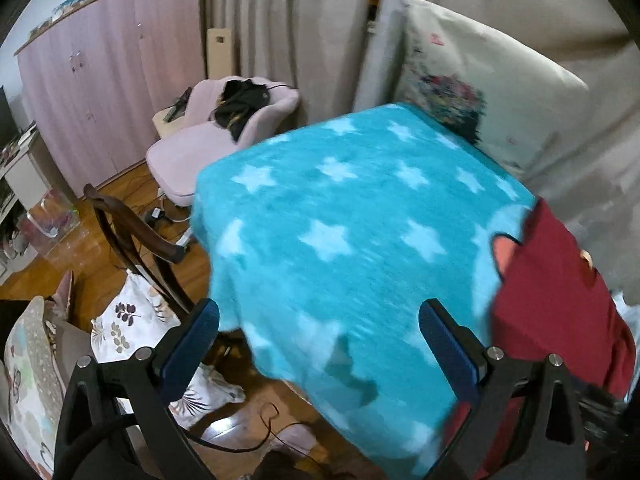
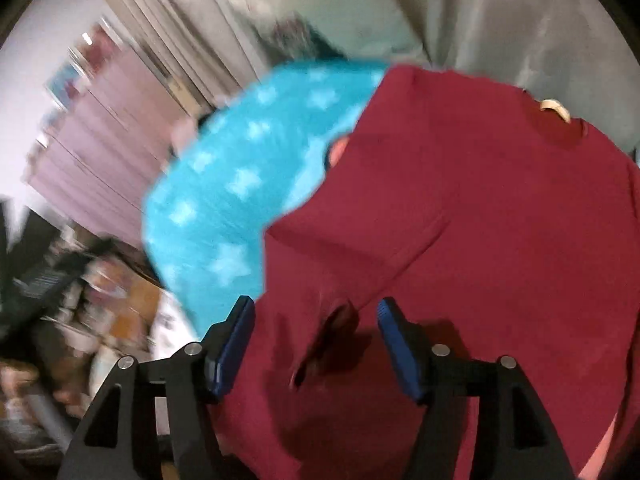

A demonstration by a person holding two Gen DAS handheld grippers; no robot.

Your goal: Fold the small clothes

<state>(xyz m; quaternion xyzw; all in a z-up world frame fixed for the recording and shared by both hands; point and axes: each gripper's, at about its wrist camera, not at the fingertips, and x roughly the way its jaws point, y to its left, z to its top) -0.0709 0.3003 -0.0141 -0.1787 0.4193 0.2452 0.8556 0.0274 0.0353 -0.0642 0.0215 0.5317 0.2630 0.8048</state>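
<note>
blanket (image 1: 340, 240): spread under and ahead of left gripper (image 1: 320, 344)
garment (image 2: 480, 220): on blanket, right of left gripper, beneath right gripper (image 2: 316, 344)
pillow (image 1: 480, 92): behind blanket
chair (image 1: 132, 236): left of blanket

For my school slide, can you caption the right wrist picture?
Open right gripper above a dark red cotton shirt on a turquoise star-patterned fleece blanket.

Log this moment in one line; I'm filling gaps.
left gripper open, empty | right gripper open over dark red cotton garment | turquoise star-print fleece blanket underneath
</note>
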